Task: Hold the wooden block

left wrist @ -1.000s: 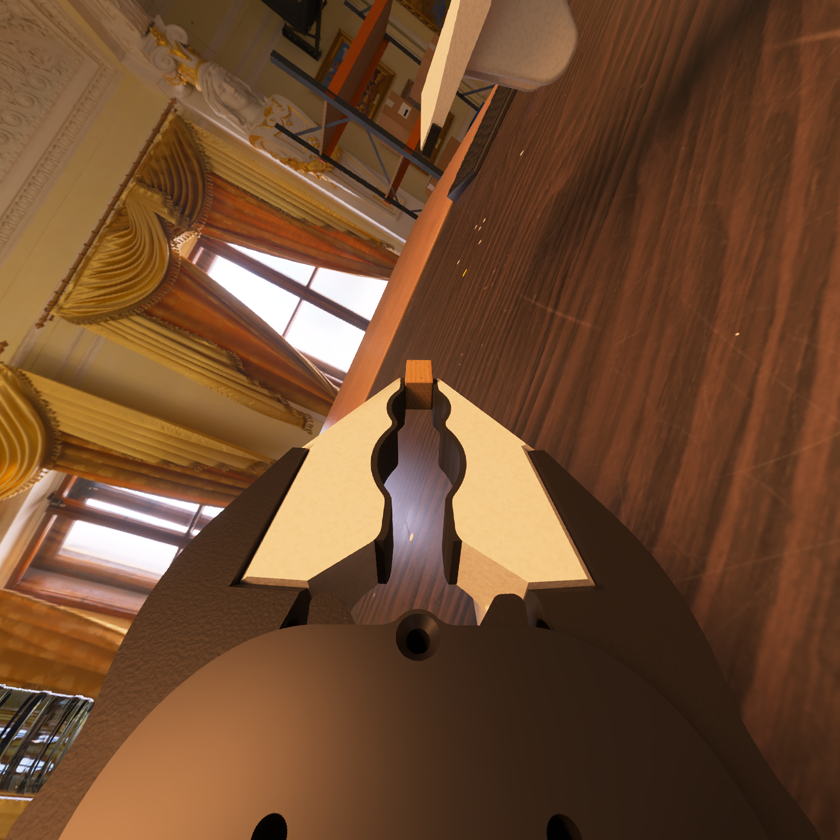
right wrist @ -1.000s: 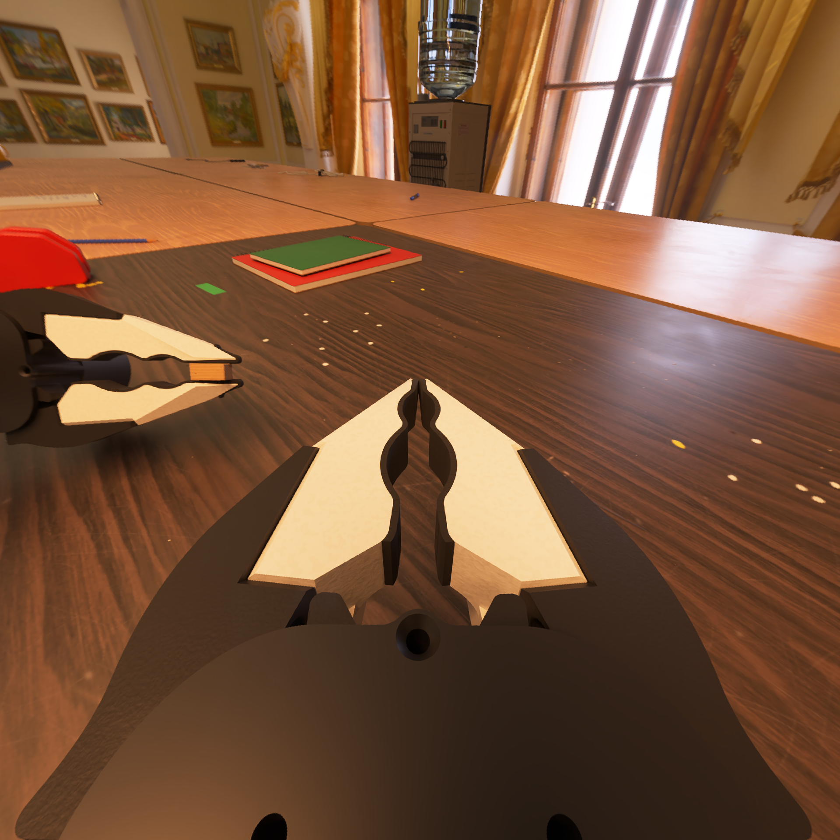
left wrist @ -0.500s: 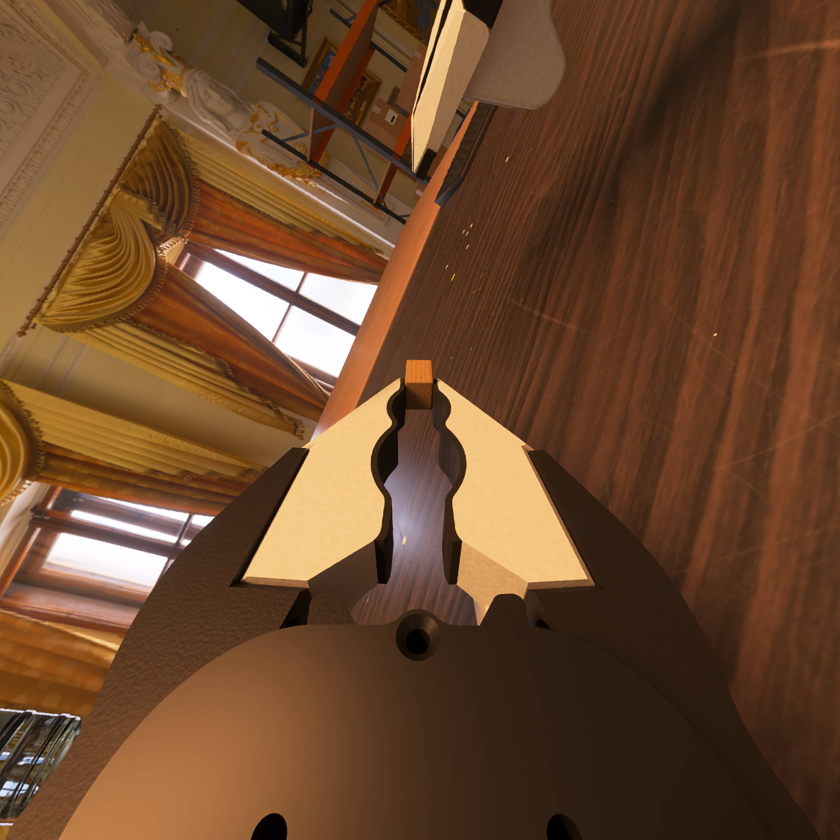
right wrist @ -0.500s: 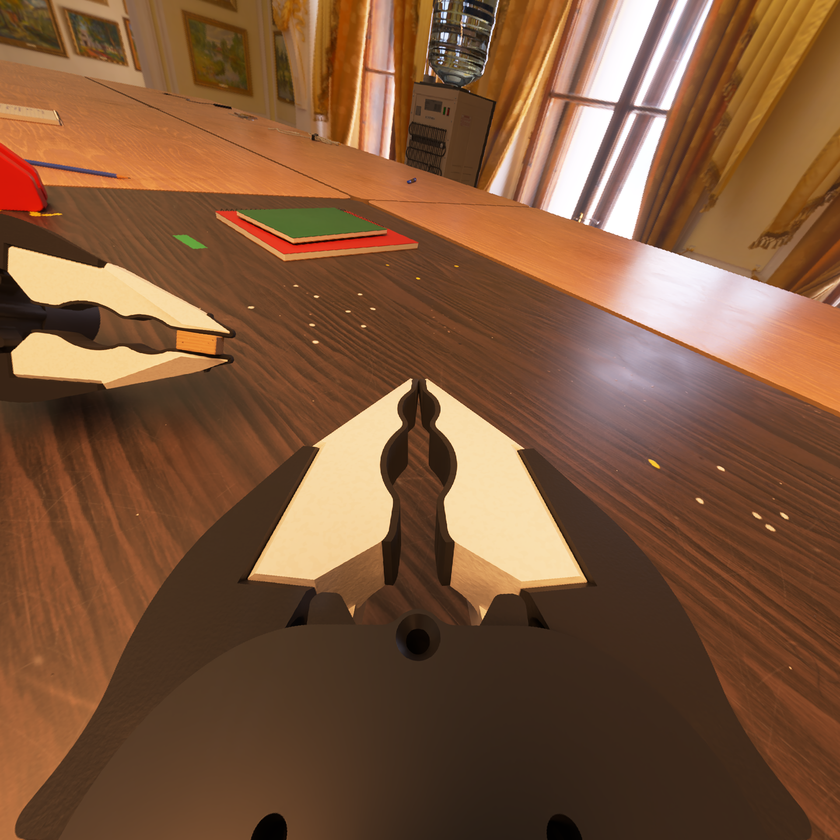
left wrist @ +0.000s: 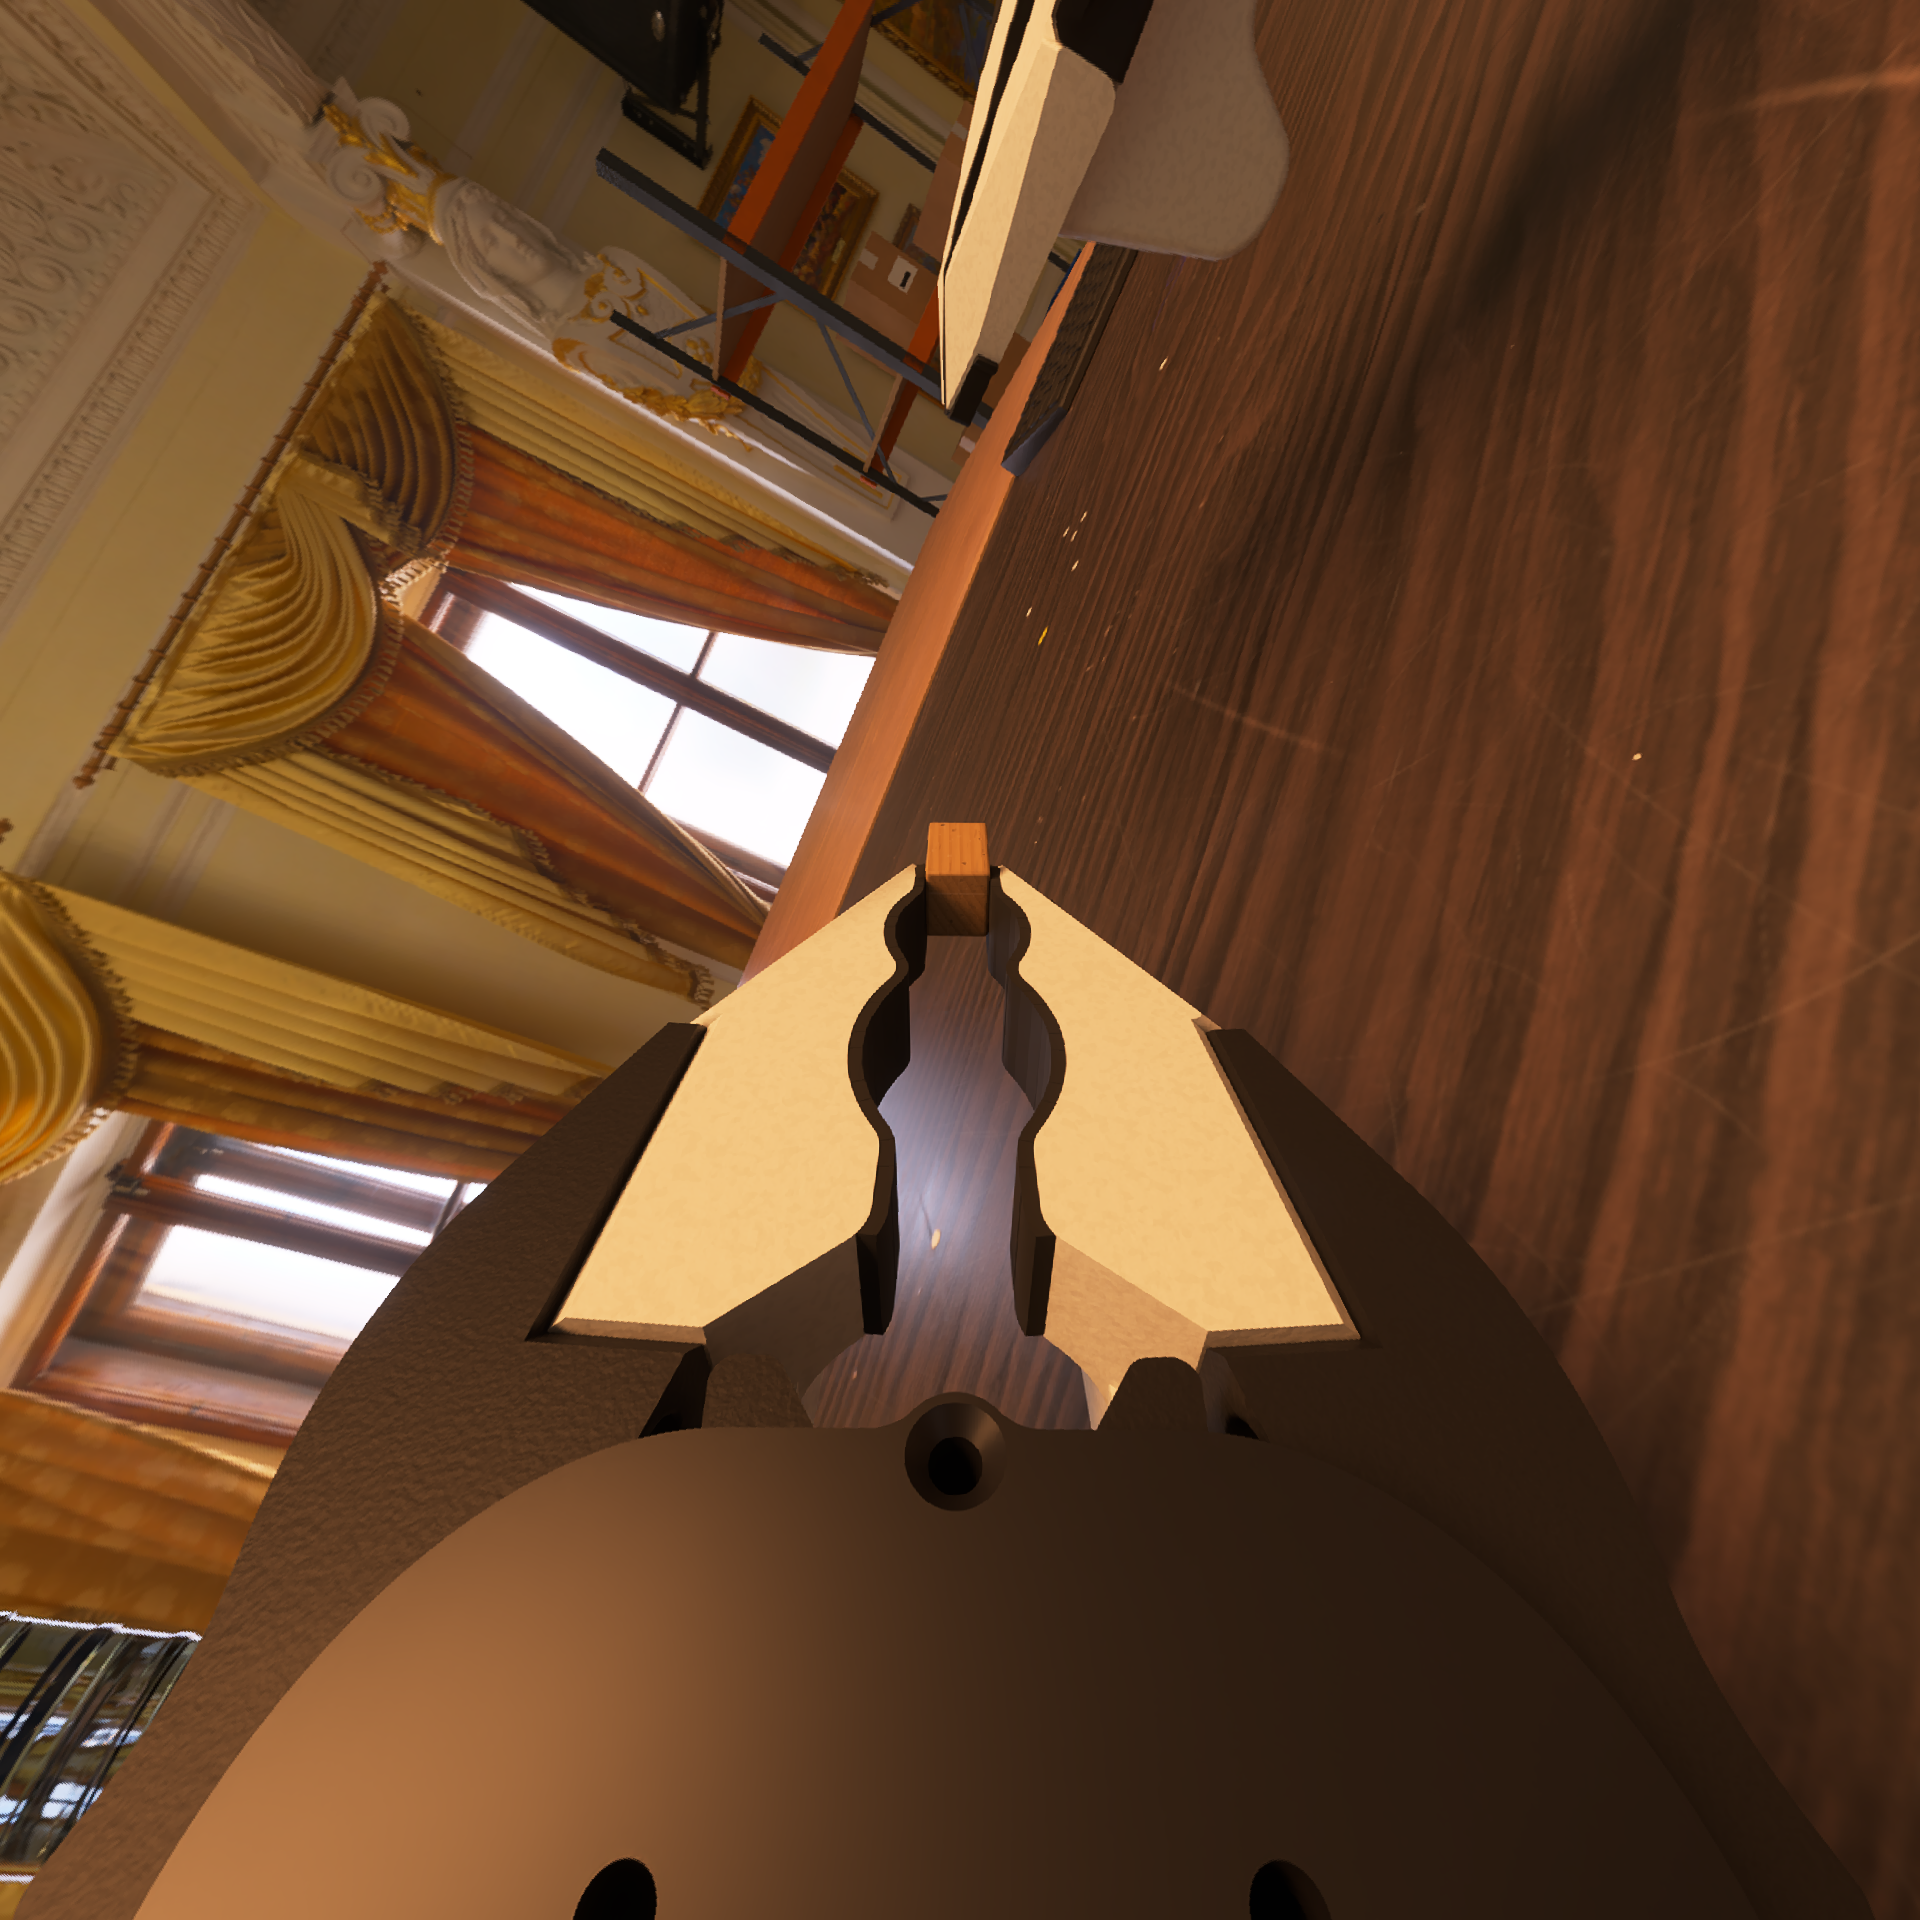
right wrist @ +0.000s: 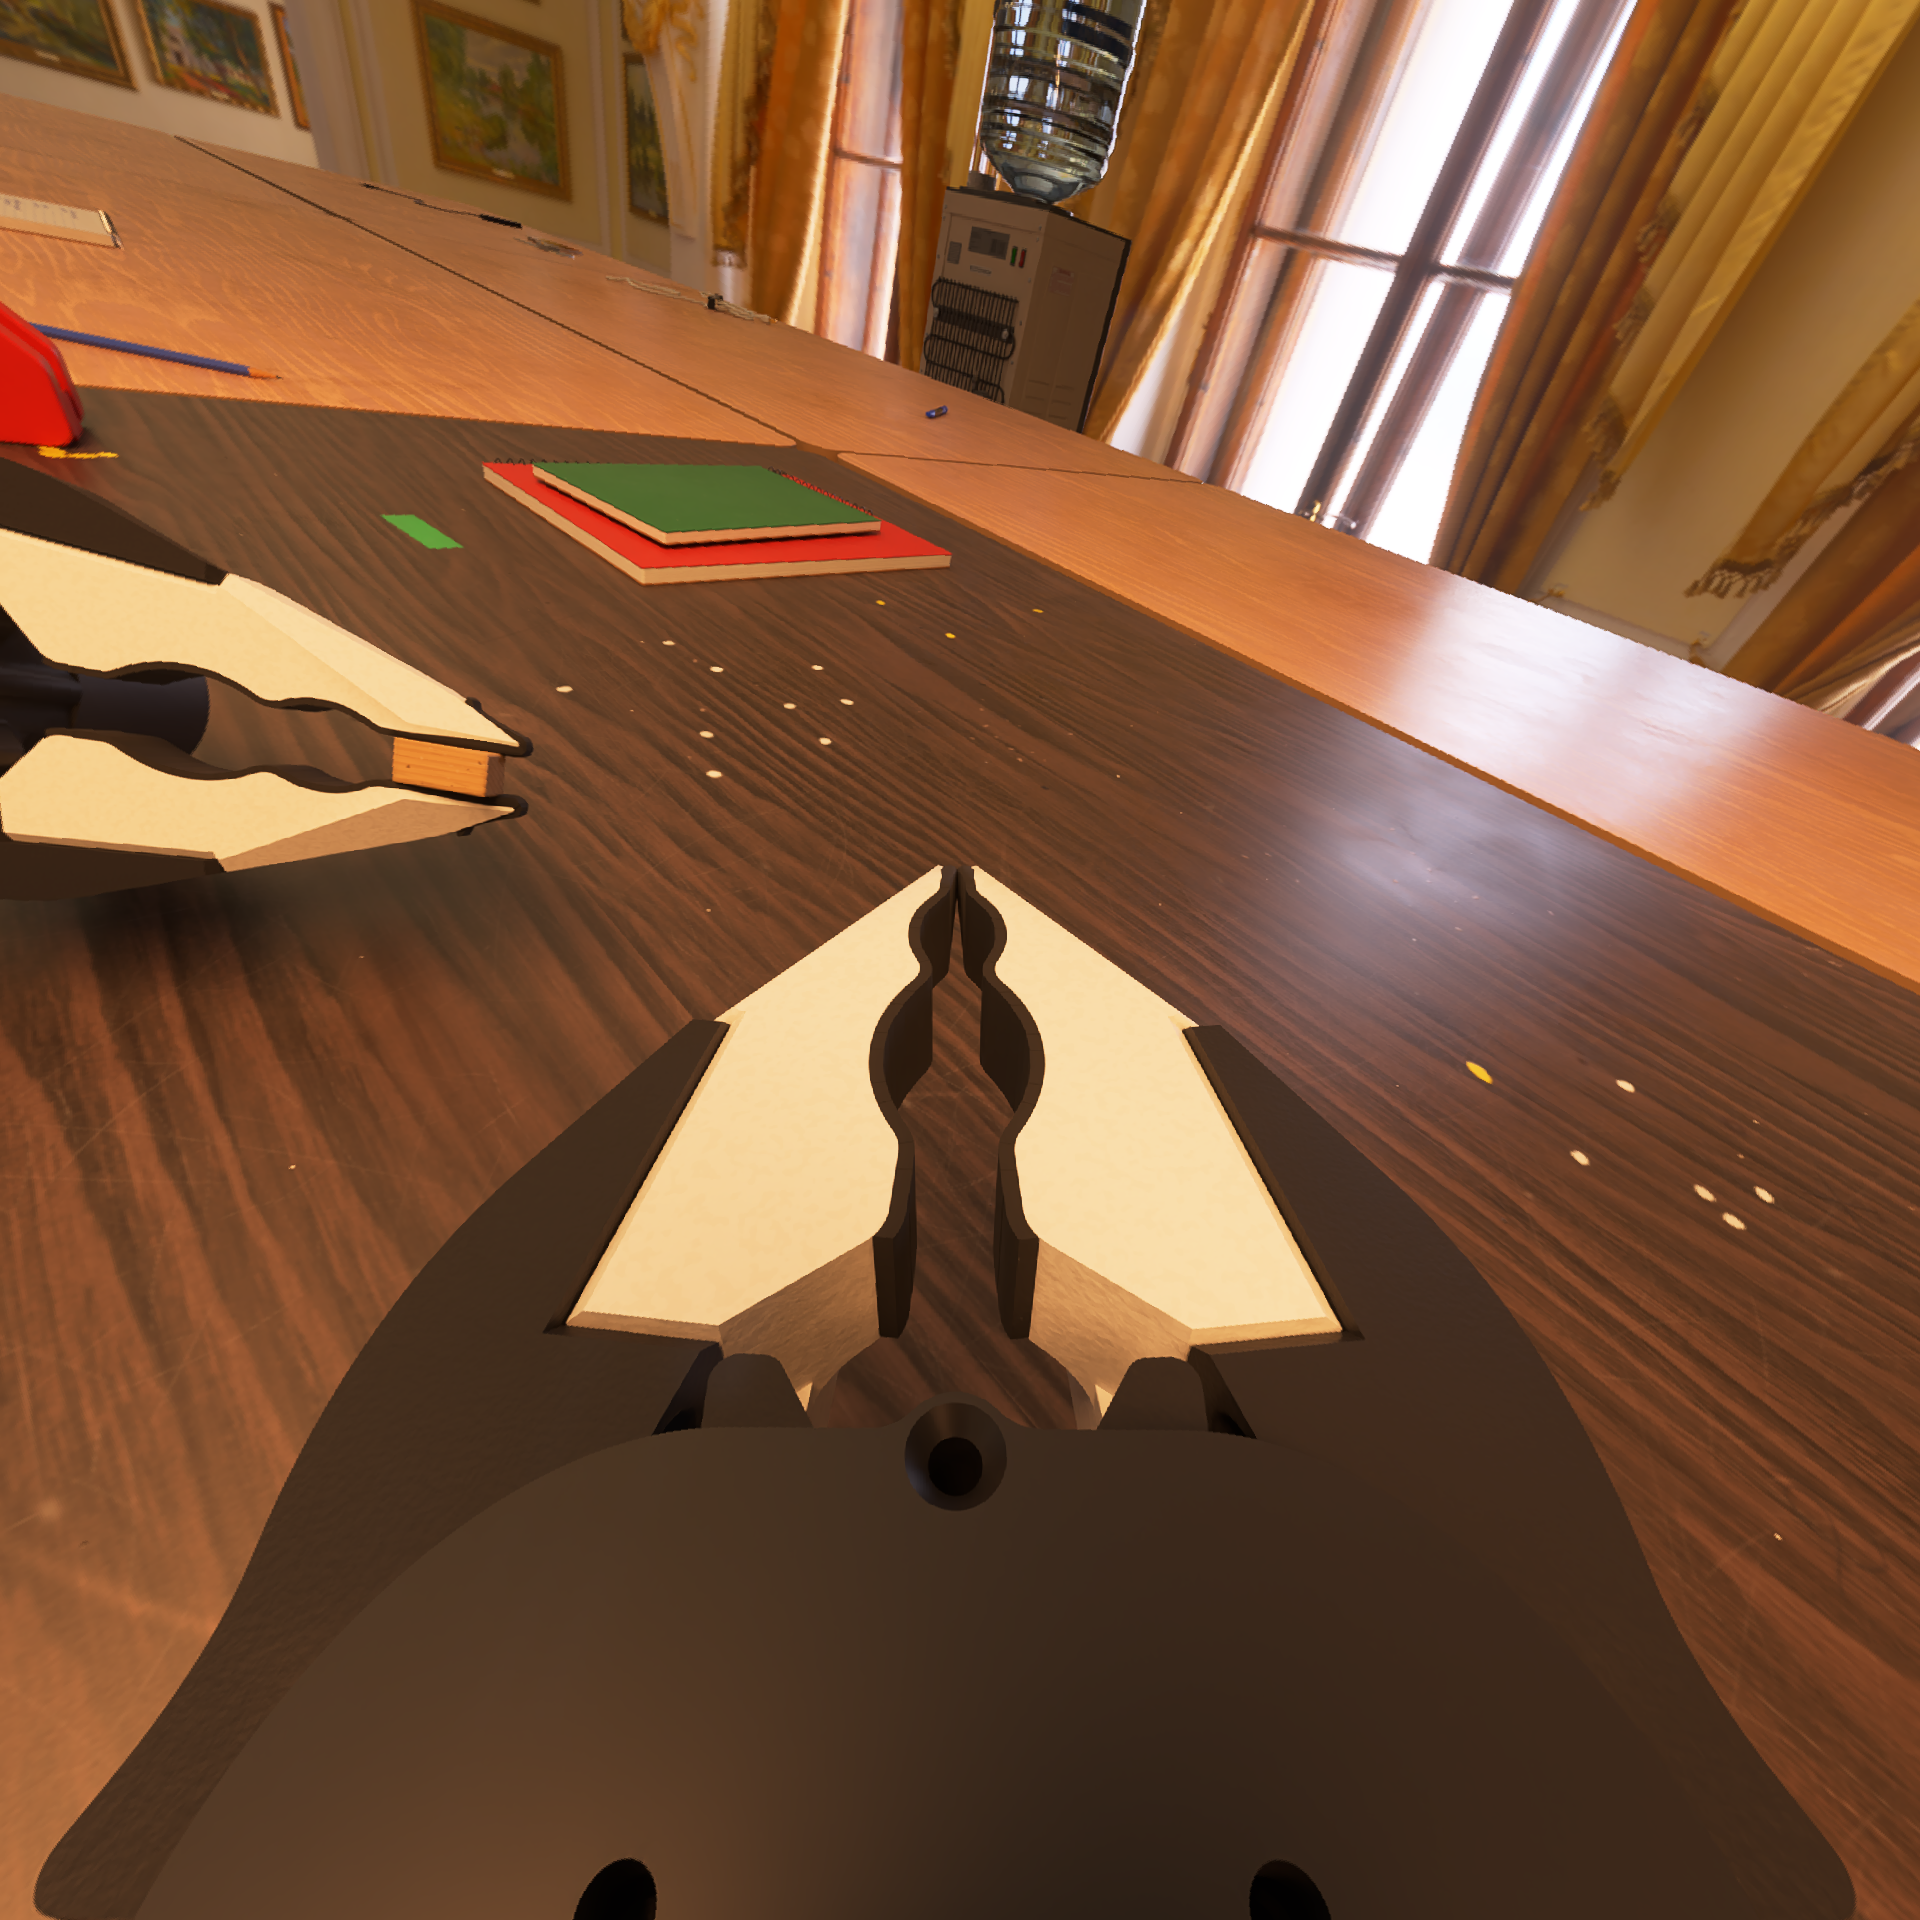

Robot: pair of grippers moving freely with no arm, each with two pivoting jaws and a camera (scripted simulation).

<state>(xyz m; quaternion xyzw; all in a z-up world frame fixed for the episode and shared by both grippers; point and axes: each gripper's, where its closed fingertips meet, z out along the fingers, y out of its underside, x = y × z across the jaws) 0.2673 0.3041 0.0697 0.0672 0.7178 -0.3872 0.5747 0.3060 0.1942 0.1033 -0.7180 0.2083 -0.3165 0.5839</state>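
A small wooden block (left wrist: 957, 878) sits clamped between the tips of my left gripper (left wrist: 957, 896), which is rolled on its side above the dark table. In the right wrist view the same block (right wrist: 447, 767) shows in the left gripper (right wrist: 499, 774) at the left edge, held above the table. My right gripper (right wrist: 955, 881) is shut with nothing between its tips and hovers over the dark table (right wrist: 1143, 831), to the right of the left gripper. The right gripper also shows at the top of the left wrist view (left wrist: 1049, 187).
A green notebook (right wrist: 707, 499) lies on a red one (right wrist: 790, 556) farther back. A small green slip (right wrist: 421, 531) lies left of them. A red object (right wrist: 31, 384) and a blue pencil (right wrist: 145, 353) are at the far left. A water cooler (right wrist: 1018, 291) stands beyond the lighter tables.
The right gripper has come closer to the left gripper and tilted; the left gripper and block loom larger in its view. The left gripper keeps its hold on the block.
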